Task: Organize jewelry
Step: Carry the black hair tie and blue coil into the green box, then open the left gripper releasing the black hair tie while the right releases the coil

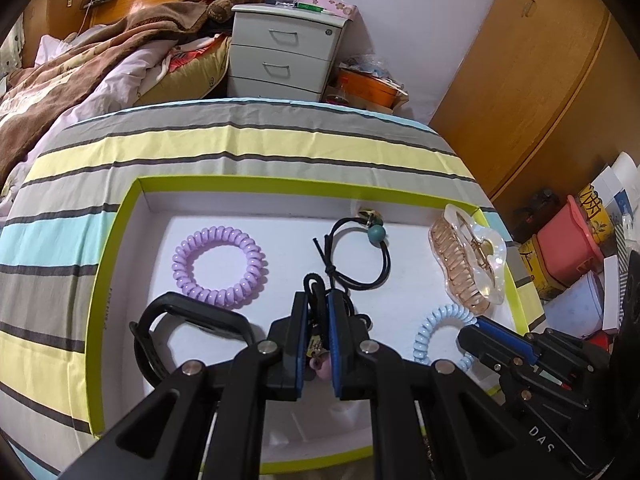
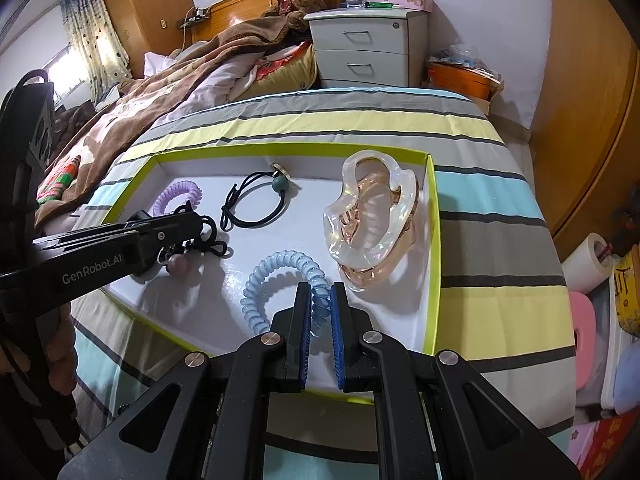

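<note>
A white tray with a lime-green rim (image 1: 120,216) (image 2: 434,216) lies on a striped cloth. In it are a purple spiral hair tie (image 1: 218,266) (image 2: 176,196), a black elastic with a teal bead (image 1: 360,256) (image 2: 256,204) and a clear pink claw clip (image 1: 468,256) (image 2: 372,220). My left gripper (image 1: 318,304) (image 2: 188,220) is shut on a black hair tie with pink beads (image 1: 320,360) (image 2: 208,246), low over the tray floor. My right gripper (image 2: 320,296) (image 1: 480,322) is shut on a light blue spiral hair tie (image 2: 280,280) (image 1: 440,328) near the tray's front.
The striped cloth (image 1: 240,140) covers the table. Behind it are a bed with a brown blanket (image 1: 60,80), a white drawer unit (image 1: 280,56) and an orange container (image 1: 368,84). Boxes and a pink tub (image 1: 568,240) sit on the floor at the right, by a wooden wardrobe (image 1: 540,80).
</note>
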Available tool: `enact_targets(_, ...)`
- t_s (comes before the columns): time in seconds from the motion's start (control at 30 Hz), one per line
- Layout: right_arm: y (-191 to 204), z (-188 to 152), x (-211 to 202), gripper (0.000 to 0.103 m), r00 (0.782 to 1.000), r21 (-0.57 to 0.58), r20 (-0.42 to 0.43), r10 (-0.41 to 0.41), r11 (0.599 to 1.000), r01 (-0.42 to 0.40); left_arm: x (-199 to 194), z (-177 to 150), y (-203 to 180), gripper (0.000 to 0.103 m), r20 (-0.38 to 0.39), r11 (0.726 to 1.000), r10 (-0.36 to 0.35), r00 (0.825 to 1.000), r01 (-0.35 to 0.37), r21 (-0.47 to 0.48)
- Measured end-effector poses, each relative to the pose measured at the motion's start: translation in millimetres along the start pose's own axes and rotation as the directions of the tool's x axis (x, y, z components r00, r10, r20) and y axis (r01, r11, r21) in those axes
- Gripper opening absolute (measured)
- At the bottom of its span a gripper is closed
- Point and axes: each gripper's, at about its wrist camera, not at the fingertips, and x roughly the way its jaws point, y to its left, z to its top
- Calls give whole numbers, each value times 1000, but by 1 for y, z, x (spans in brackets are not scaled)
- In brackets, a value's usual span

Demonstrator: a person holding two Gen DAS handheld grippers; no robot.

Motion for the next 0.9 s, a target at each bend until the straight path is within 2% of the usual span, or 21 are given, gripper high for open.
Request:
enact_targets(0.1, 0, 0, -1, 10, 1000, 2, 0, 3, 1000, -3, 0, 0, 0, 12, -2, 1000, -3, 1000, 3, 0)
enact_targets(0.37, -3, 0, -2, 13, 1000, 12, -1, 3, 1000, -3, -1, -1, 0, 24, 1, 1000, -9, 1000, 9, -5)
enact_targets(0.53, -3, 0, -4, 13, 1000, 16, 4, 5, 1000, -5, -3, -1, 0, 25, 2, 1000, -8, 1000, 8, -10)
enact_targets(0.67, -3, -1, -8, 15, 1000, 20, 11, 5, 1000, -6, -8, -2, -1, 38, 9, 1000, -15, 1000, 15, -12)
enact_targets(0.9, -2, -8, -27, 17, 999, 26, 46, 18, 999, -19, -32, -9, -1, 54, 54, 1000, -30, 998, 30, -5)
